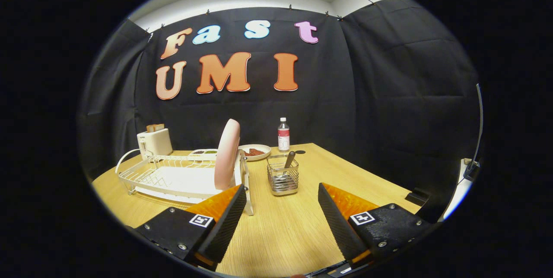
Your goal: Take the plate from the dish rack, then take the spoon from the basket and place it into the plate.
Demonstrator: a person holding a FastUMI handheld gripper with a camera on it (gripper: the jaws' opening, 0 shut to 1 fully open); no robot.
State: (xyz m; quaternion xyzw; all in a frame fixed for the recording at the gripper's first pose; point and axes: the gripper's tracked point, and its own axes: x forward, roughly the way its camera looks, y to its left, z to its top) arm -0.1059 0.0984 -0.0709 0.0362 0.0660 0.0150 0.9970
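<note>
Gripper (281, 196) fingers spread wide over the wooden table (293, 226), holding nothing; pink plate (227, 154) stands on edge in the white dish rack (173, 176) ahead-left; spoon (288, 160) upright in the wire basket (283, 178) just beyond them.

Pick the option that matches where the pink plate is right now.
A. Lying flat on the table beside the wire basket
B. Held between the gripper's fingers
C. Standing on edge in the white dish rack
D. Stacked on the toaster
C: the pink plate stands upright on its edge at the near end of the dish rack, while the gripper is open ahead of it with nothing between its fingers.
</note>
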